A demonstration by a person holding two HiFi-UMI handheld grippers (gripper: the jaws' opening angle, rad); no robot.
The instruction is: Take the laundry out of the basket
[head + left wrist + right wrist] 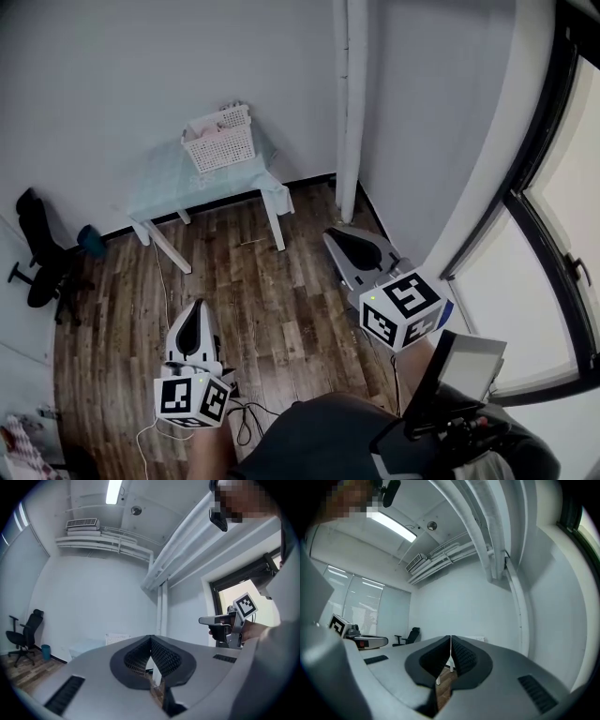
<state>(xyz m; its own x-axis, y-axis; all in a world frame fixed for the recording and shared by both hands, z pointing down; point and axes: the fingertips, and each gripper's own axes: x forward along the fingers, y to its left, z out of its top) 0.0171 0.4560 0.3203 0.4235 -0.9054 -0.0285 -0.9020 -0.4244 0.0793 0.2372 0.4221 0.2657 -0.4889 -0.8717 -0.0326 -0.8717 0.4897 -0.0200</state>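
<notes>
A white slatted laundry basket (220,139) stands on a small white table (164,183) against the far wall, with pale pinkish laundry (223,122) showing over its rim. Both grippers hang far from it, over the wooden floor close to the person. The left gripper (194,319) is shut with nothing between its jaws, and the right gripper (339,239) is likewise shut and empty. In the left gripper view the left gripper (150,639) points toward the basket (117,639) and the right gripper's marker cube (245,605) shows at the right. The right gripper (450,639) is also shut in its own view.
A black office chair (37,253) and a small teal bin (91,240) stand at the left wall. A white pipe (352,103) runs down the corner beside the table. A dark-framed window (553,206) fills the right side. Cables (239,412) lie on the floor by the person's feet.
</notes>
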